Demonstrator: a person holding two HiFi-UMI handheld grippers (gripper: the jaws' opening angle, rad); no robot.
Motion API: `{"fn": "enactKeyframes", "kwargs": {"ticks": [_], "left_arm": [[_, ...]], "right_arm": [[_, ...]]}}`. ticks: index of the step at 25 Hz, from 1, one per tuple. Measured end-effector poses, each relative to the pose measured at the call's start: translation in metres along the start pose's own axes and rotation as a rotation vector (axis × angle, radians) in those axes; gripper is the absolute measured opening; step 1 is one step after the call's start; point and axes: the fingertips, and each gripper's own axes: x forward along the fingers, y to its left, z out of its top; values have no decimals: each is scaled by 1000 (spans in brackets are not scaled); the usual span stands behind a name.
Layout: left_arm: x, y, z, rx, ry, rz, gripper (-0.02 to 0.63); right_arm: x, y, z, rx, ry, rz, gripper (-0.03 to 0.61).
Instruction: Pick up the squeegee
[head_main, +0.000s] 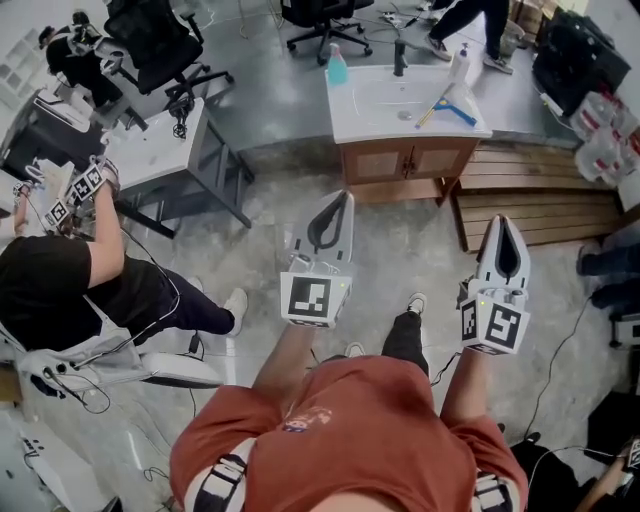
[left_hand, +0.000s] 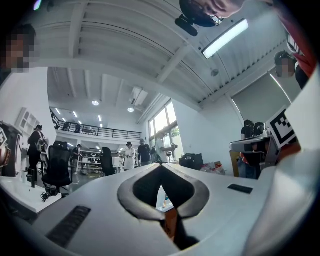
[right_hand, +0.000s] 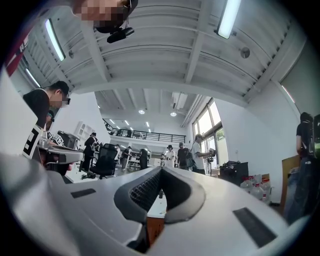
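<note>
The left hand-held gripper (head_main: 343, 205) and right hand-held gripper (head_main: 498, 225), jaws closed and empty, aim toward the squeegee (head_main: 447, 103), well ahead on the bench (head_main: 360, 112).

Overall light: I get a bright, even room in the head view; the grey concrete floor (head_main: 400, 250) carries no hard shadows.
Sources: a long white ceiling tube lamp (left_hand: 225, 38) burns out in the left gripper view, a second tube lamp (right_hand: 229, 17) in the right gripper view; the tall far windows (left_hand: 162, 120) are blown white.
Shadows: the floor darkens softly at the foot of the wooden sink cabinet (head_main: 405, 160).
Distortion: both gripper views bulge like a fisheye; the white ceiling beams (left_hand: 172, 62) curve and the corners go black.
Focus: the left gripper (left_hand: 161, 167) and right gripper (right_hand: 161, 171) look soft near the lens; the far standing figures (right_hand: 171, 155) read sharper.
</note>
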Motion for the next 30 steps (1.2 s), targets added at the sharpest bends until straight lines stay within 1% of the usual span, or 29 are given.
{"fn": "enactKeyframes", "kwargs": {"ticks": [5, 10, 15, 19, 24, 30], "left_arm": [[57, -15, -8, 7, 0, -6, 18], [125, -33, -25, 29, 31, -12, 18], [190, -50, -30, 32, 26, -14, 18], [241, -70, -42, 39, 33, -30, 18], [306, -95, -58, 17, 41, -45, 18], [376, -127, -73, 11, 50, -45, 18]], "right_arm": [[40, -43, -14, 11, 2, -3, 6], [91, -94, -32, 45, 23, -21, 6], [139, -139, -43, 56, 15, -14, 6], [173, -175, -58, 64, 26, -16, 6], [211, -221, -82, 79, 51, -14, 6], [253, -281, -100, 90, 74, -5, 6]]}}
